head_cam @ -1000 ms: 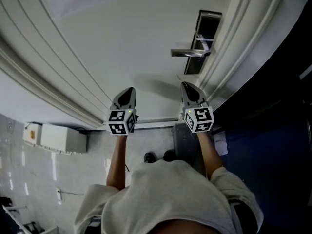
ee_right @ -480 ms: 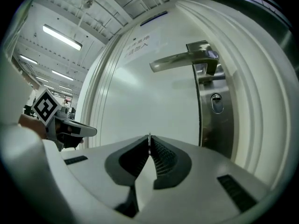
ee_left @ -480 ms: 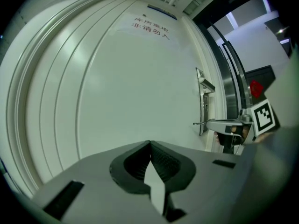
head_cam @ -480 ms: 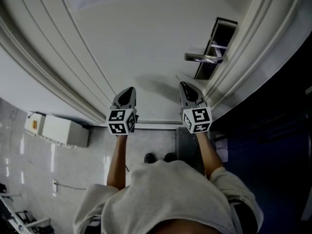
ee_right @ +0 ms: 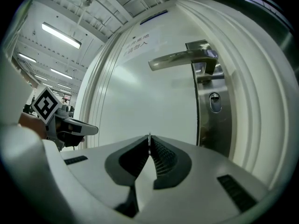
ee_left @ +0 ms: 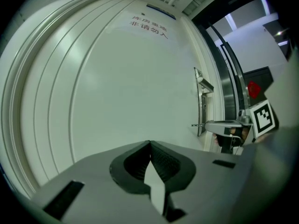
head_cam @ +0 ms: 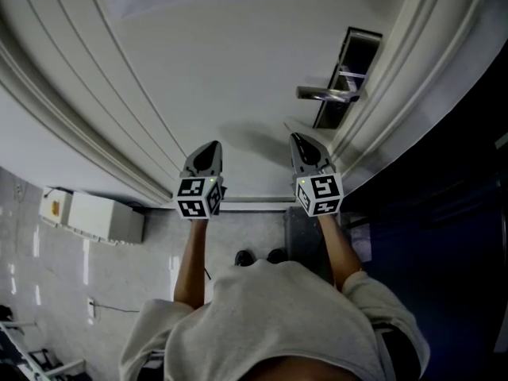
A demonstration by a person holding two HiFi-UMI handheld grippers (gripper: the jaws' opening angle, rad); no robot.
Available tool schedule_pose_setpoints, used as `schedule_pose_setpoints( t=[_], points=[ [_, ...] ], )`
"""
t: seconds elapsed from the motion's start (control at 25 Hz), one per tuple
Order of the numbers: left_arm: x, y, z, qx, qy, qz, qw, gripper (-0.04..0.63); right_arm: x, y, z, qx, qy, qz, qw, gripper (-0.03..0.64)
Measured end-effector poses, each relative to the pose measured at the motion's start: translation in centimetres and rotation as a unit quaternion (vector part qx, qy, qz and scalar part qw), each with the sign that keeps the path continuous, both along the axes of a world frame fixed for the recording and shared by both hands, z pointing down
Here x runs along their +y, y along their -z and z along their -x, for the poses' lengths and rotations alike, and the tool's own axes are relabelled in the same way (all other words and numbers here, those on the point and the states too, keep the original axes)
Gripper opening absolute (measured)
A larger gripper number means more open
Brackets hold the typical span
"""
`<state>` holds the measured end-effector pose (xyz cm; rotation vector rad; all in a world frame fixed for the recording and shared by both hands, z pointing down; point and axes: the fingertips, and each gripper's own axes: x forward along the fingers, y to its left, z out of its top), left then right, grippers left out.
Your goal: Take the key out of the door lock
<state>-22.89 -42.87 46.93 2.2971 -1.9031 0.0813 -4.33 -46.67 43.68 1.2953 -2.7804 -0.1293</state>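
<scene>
A silver lever handle (head_cam: 321,94) sits on a steel lock plate (ee_right: 210,120) on the white door (head_cam: 222,70). The keyhole (ee_right: 214,101) below the handle shows no key in it. My right gripper (head_cam: 295,136) hangs a little short of the door, below the handle, shut on a thin key (ee_left: 198,124) that sticks out of its tip. That key shows as a sliver (ee_right: 149,137) between the closed jaws in the right gripper view. My left gripper (head_cam: 208,145) is level with it to the left, shut with nothing in it.
Raised mouldings of the door frame (head_cam: 79,125) run along both sides of the door. A dark blue wall (head_cam: 444,213) stands at the right. A white box (head_cam: 99,217) rests on the tiled floor at the left. A paper notice (ee_left: 148,24) is stuck high on the door.
The head view has swung slightly, so the handle sits further right in the picture. Both grippers keep their places and the right one stays closed on the key.
</scene>
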Motion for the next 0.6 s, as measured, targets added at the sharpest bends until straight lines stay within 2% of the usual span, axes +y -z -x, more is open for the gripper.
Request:
schedule_pose_setpoints(
  t=[0.6],
  points=[
    [-0.98,-0.13,-0.60,0.004,-0.008,0.004,0.9999,0.018,-0.71,-0.25,-0.24,0.003,-0.004,0.001,1.000,0.029]
  ],
)
